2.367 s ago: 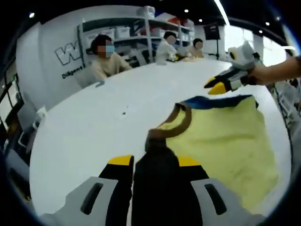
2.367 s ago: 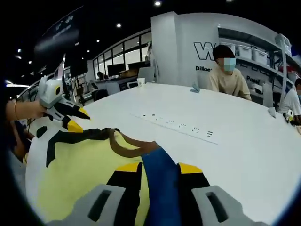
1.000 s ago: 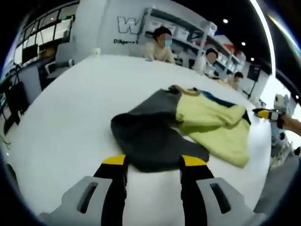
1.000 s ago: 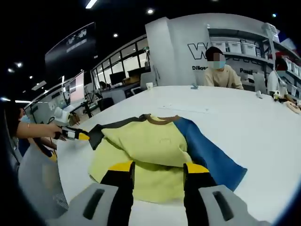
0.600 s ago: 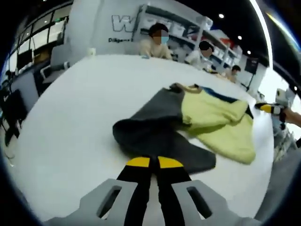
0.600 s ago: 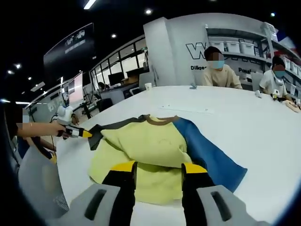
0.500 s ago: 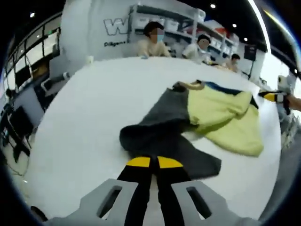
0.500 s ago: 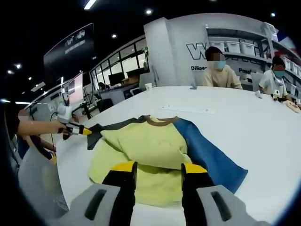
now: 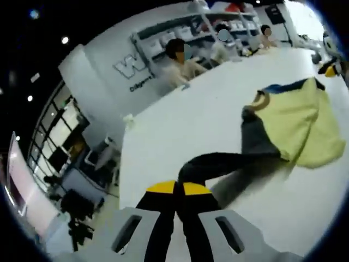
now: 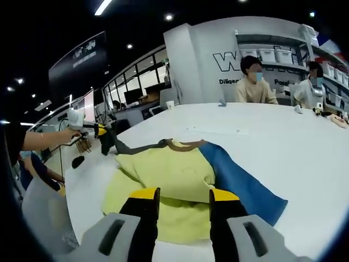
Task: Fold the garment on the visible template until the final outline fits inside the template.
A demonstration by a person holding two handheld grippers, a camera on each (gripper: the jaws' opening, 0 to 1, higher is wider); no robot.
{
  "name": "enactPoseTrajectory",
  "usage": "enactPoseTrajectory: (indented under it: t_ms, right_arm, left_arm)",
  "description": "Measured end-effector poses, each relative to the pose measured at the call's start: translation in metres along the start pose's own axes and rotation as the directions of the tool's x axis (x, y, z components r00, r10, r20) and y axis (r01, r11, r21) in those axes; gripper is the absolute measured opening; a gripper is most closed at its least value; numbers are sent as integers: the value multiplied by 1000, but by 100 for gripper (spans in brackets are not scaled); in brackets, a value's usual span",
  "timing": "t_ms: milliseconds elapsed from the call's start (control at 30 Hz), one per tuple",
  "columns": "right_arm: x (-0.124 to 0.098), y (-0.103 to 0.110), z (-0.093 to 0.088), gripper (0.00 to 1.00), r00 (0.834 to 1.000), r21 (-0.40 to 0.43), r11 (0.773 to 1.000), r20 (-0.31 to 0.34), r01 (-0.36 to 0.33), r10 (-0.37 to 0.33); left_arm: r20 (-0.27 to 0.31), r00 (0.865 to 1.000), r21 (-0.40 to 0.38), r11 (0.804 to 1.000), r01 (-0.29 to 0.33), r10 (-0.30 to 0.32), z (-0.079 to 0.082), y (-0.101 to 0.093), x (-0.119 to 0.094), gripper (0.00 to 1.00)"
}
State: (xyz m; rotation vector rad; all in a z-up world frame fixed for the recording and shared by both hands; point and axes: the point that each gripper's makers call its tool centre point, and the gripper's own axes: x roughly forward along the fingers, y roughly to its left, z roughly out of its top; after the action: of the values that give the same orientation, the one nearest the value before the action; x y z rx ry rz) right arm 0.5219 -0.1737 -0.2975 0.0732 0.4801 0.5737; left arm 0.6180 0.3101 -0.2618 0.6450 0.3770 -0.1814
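Note:
The garment lies on the white table [image 10: 305, 147]: a yellow body [image 10: 163, 170] with a brown collar [image 10: 180, 145], a blue sleeve [image 10: 240, 183] and a dark grey sleeve [image 9: 248, 142]. My left gripper [image 9: 174, 187] is shut on the end of the grey sleeve and holds it raised and stretched away from the body; in the right gripper view it [image 10: 98, 130] appears at the far left with the sleeve hanging from it. My right gripper [image 10: 177, 194] is open just over the near hem of the yellow body, and its yellow tip [image 9: 329, 67] shows beyond the garment.
Masked people sit at the table's far side [image 10: 252, 82], with shelves of boxes behind them [image 9: 163, 46]. A thin marked strip [image 10: 214, 131] and a small cup [image 10: 170, 103] lie on the table beyond the garment. Desks and chairs stand off the table's left edge.
My left gripper, shut on the grey sleeve, has lifted and drawn it outward, stretching it away from the yellow body. The right gripper has stayed open in place.

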Motion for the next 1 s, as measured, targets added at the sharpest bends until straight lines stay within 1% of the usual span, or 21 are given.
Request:
enactPoseTrajectory:
  t_ms: [33, 67, 100, 133, 200, 233, 300, 400, 433, 533, 567, 600, 633, 700, 733, 767, 800, 833, 933, 967, 1000]
  right_arm:
    - [0, 0, 0, 32, 1000, 0, 1000, 0, 1, -1]
    - [-1, 0, -2, 32, 1000, 2, 1000, -4, 1, -1]
    - [-1, -1, -5, 32, 1000, 8, 1000, -12, 2, -2]
    - [-2, 1, -6, 32, 1000, 9, 1000, -11, 3, -2]
    - [-4, 3, -8, 32, 1000, 10, 1000, -17, 3, -3]
    - [-4, 4, -8, 32, 1000, 12, 1000, -18, 3, -3]
    - [-3, 3, -13, 32, 1000, 15, 1000, -27, -1, 1]
    - [-3, 5, -14, 32, 1000, 15, 1000, -30, -6, 6]
    - [-3, 5, -14, 32, 1000, 14, 1000, -30, -7, 8]
    - [-1, 5, -16, 32, 999, 14, 1000, -35, -13, 13]
    - [-1, 6, -16, 32, 999, 13, 1000, -36, -14, 14]
    - [0, 7, -17, 32, 999, 12, 1000, -37, -15, 15]
    - [0, 9, -17, 32, 999, 11, 1000, -41, -18, 18]
    - [1, 8, -18, 32, 999, 12, 1000, -41, -20, 20]
    - [1, 9, -18, 32, 999, 14, 1000, -41, -21, 21]
    - [1, 10, -19, 32, 999, 15, 1000, -42, -22, 22]
    - [1, 11, -18, 32, 999, 15, 1000, -44, -21, 22]
    - [1, 12, -18, 32, 999, 15, 1000, -44, -21, 22]
    - [0, 11, -17, 32, 999, 16, 1000, -41, -19, 19]
    - [0, 11, -16, 32, 999, 15, 1000, -40, -18, 18]
    - [1, 8, -17, 32, 999, 16, 1000, -40, -18, 18]
  left_arm:
    - [3, 999, 29, 999, -32, 32, 2, 3, -5, 2]
    - [-4, 999, 31, 998, -49, 49, -1, 0, -11, 2]
    - [-10, 999, 15, 999, -41, 41, -1, -9, -20, 2]
    - [-10, 999, 12, 999, -39, 39, -2, -12, -23, 2]
    - [-79, 996, -69, 997, 38, -44, -39, -42, -29, 2]
    - [-91, 994, -82, 996, 45, -53, -45, -46, -30, 2]
    - [-131, 988, -123, 990, 68, -84, -74, -62, -35, 2]
    - [-159, 977, -198, 974, 108, -140, -94, -84, -46, 2]
    - [-167, 973, -204, 971, 124, -159, -98, -91, -50, 2]
    - [-186, 965, -245, 960, 135, -183, -112, -105, -60, 4]
    - [-186, 965, -260, 956, 134, -185, -113, -107, -62, 7]
    - [-185, 965, -281, 951, 128, -185, -113, -109, -64, 14]
    - [-197, 966, -319, 943, 96, -166, -116, -109, -70, 20]
    - [-188, 971, -352, 933, 71, -145, -114, -107, -74, 30]
    - [-173, 976, -386, 921, 58, -134, -112, -106, -77, 33]
    - [-166, 978, -407, 912, 53, -131, -110, -104, -79, 35]
    - [-160, 979, -447, 893, 43, -127, -109, -101, -81, 36]
    - [-157, 980, -455, 890, 38, -122, -108, -100, -81, 36]
    - [-131, 988, -473, 881, 5, -76, -102, -84, -78, 35]
    - [-125, 990, -485, 874, -8, -60, -100, -78, -77, 35]
    - [-110, 993, -508, 861, -22, -39, -95, -70, -73, 36]
